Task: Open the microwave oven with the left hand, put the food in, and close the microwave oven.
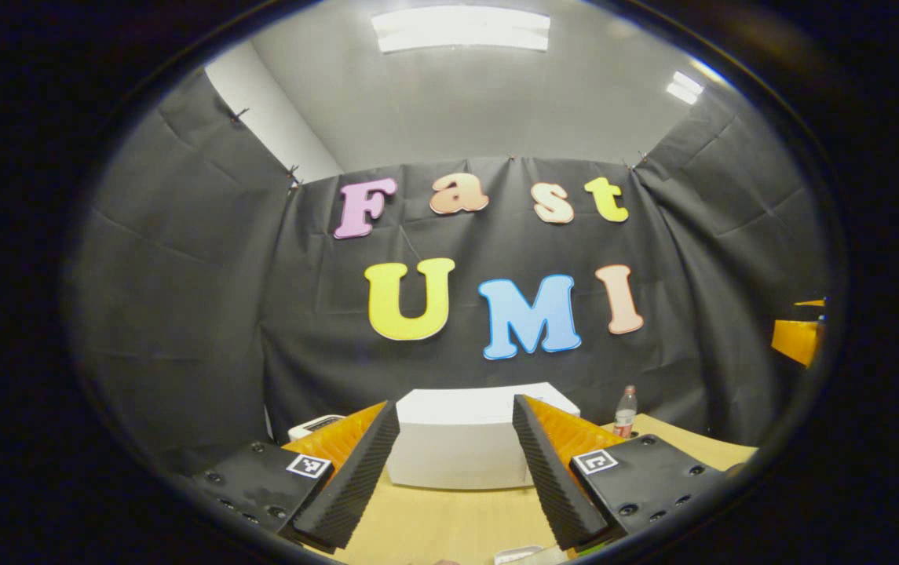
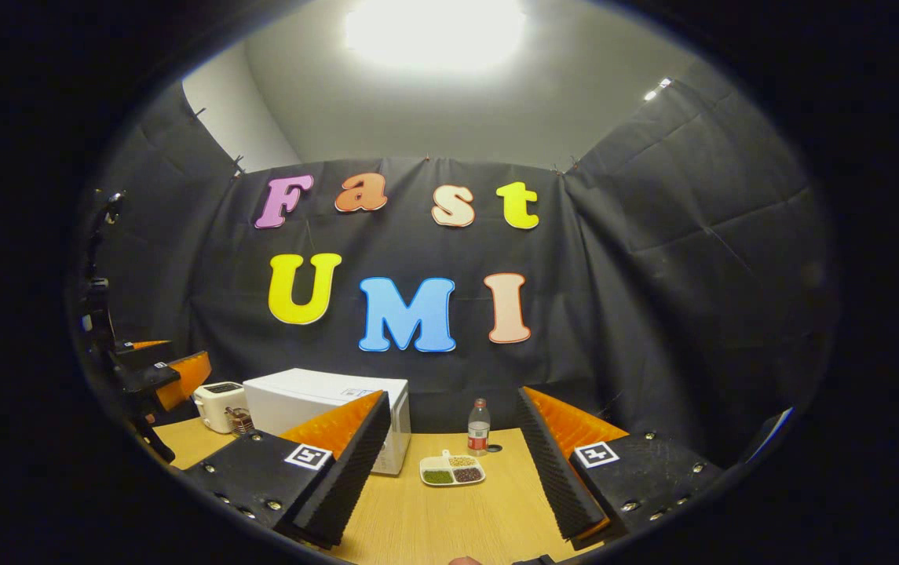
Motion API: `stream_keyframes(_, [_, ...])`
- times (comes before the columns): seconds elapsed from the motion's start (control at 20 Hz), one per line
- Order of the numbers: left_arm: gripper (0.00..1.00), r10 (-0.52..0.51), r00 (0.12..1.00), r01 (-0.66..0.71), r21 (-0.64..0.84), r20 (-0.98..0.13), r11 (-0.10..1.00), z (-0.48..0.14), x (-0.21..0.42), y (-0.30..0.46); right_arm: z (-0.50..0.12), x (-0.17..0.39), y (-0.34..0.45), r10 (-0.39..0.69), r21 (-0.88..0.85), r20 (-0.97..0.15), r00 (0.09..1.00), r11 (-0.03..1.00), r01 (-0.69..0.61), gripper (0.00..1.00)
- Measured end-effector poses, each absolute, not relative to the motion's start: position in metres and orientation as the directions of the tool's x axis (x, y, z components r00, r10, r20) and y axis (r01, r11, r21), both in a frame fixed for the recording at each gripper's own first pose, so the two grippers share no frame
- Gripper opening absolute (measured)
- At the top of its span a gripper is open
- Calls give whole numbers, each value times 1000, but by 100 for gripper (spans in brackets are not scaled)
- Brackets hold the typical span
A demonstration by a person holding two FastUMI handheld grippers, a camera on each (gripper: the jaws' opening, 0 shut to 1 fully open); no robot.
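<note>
My left claw point(image 1: 455, 471) spread before the closed microwave point(image 1: 461, 439), my right claw point(image 2: 449, 471) spread, its view adding a food tray point(image 2: 453, 469) on the worktop point(image 2: 433, 518), bottle point(image 2: 479, 428) behind, toaster point(image 2: 217, 404) beside microwave

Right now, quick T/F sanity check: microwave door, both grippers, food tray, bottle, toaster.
1. The microwave door is open. False: it is closed.
2. The left gripper is open and holds nothing. True.
3. The right gripper is shut on the tray. False: it is open, and the tray lies on the table ahead of it.
4. The bottle stands upright behind the tray. True.
5. The toaster sits on top of the microwave. False: it stands beside it on the table.
</note>
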State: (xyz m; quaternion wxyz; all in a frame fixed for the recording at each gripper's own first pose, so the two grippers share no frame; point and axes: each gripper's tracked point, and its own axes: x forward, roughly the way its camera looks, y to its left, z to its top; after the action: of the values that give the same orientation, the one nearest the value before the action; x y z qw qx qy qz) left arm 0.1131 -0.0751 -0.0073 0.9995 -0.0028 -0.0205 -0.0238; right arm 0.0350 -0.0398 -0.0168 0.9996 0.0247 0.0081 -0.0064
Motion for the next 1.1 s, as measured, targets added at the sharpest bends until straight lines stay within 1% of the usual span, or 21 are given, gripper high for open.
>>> stream_keyframes(0.15, [99,-108,994,108,-12,35,994,-20,156,-92,-14,45,-43,-65,46,-14,998,997,66,96])
stream_keyframes(0.4, [99,-198,980,198,-21,-13,980,-59,221,-118,-23,59,-53,-168,17,-38,985,986,168,96])
stream_keyframes(0.5, [96,-230,973,229,-19,-31,973,-75,245,-129,-28,62,-56,-204,2,-52,978,979,204,96])
stream_keyframes(0.55, [98,-247,968,246,-17,-39,969,-83,255,-134,-30,64,-58,-222,-3,-58,973,975,223,96])
stream_keyframes(0.6, [98,-263,964,262,-17,-49,965,-93,265,-141,-31,65,-59,-241,-9,-64,969,971,241,96])
stream_keyframes(0.65, [96,-279,958,279,-17,-61,960,-103,274,-147,-33,66,-61,-260,-15,-69,963,966,260,96])
stream_keyframes(0.7, [98,-295,953,295,-17,-74,955,-112,282,-154,-35,67,-62,-276,-20,-74,958,961,276,96])
stream_keyframes(0.75, [96,-309,947,309,-17,-87,951,-120,291,-161,-37,68,-63,-293,-25,-81,953,956,291,96])
stream_keyframes(0.9, [99,-352,927,352,-26,-129,936,-151,311,-182,-48,69,-66,-335,-43,-109,936,942,332,96])
stream_keyframes(1.1, [96,-386,903,387,-30,-188,922,-190,336,-204,-56,70,-66,-373,-76,-137,918,928,366,96])
